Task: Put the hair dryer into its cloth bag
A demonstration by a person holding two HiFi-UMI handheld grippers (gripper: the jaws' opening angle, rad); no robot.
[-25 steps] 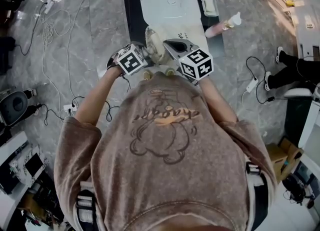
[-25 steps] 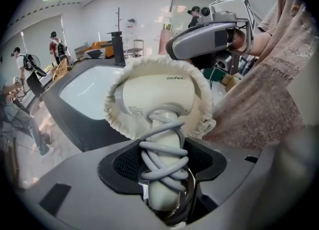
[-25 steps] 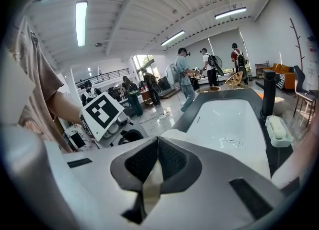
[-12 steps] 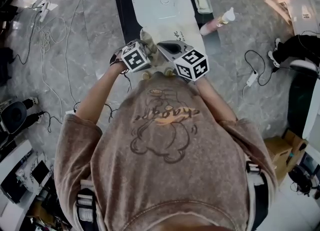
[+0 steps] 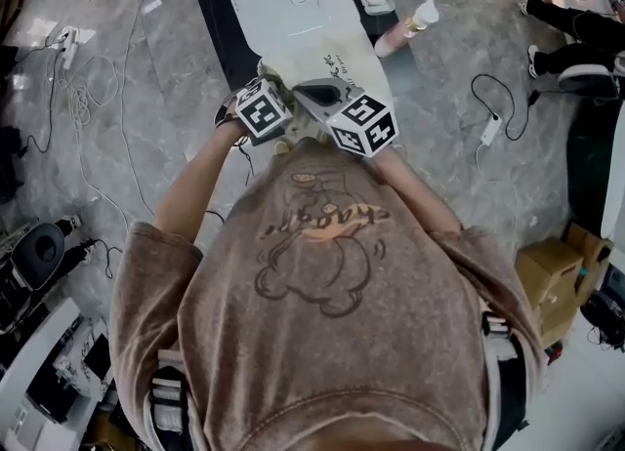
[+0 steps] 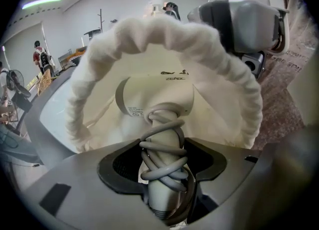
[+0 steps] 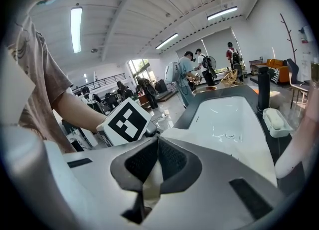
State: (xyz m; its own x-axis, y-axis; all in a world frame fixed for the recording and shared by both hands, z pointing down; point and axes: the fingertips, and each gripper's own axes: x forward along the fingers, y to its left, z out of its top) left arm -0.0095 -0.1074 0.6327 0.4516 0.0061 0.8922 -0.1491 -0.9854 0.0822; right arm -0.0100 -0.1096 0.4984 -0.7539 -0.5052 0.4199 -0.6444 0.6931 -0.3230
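Bathtub (image 5: 283, 10), bottle (image 5: 405, 27) nearby; left tongs (image 6: 167, 163) grip hair dryer (image 6: 154, 97), right tongs (image 7: 157, 160) pinch cloth bag (image 6: 164, 27).

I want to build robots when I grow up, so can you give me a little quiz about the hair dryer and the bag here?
1. True or false: the right claw is wide open and empty.
2. What is wound round the handle of the hair dryer? A) a grey cord B) a red ribbon C) nothing
3. Fill in: the left claw holds the hair dryer by its ____, with its head at the mouth of the cloth bag.

Key
1. False: it is pinched shut on the cloth bag.
2. A
3. handle
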